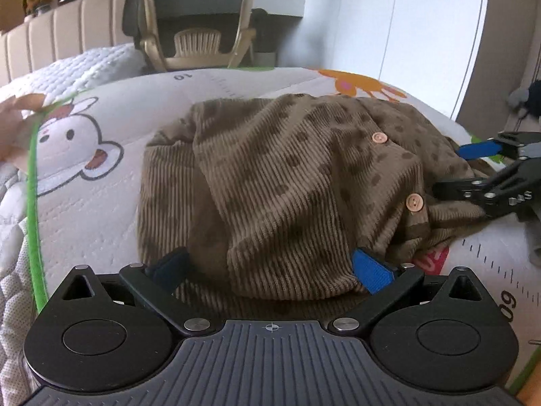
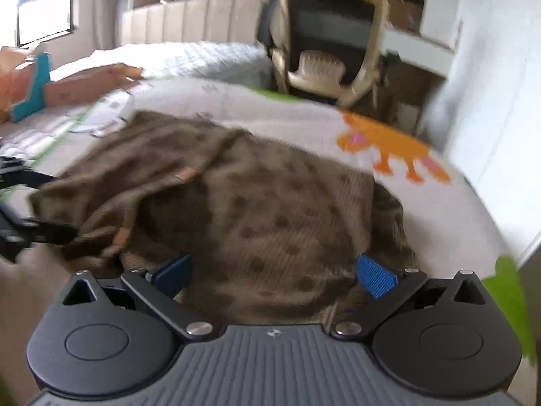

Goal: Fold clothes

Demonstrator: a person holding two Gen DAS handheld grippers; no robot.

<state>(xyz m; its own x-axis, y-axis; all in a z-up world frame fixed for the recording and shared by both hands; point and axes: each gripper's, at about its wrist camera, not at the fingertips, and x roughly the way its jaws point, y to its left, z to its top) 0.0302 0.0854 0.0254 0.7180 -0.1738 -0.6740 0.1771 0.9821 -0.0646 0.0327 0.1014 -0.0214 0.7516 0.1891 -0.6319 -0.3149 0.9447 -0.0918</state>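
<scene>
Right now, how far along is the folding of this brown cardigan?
Early stage. Done: the brown cardigan lies on the printed mat, bunched, with one flap turned over beside the buttons. In hand: the left hand-held gripper and right hand-held gripper both sit open around its near edges. Left: the actual neat folds; none are visible.

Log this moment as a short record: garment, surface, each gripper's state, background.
garment: brown spotted corduroy shirt with pale buttons, bunched, not flat
surface: cartoon-print mat on a bed
left gripper: open, fingers astride the near fabric edge
right gripper: open, at the shirt's other side
background: beige chair, padded headboard
</scene>
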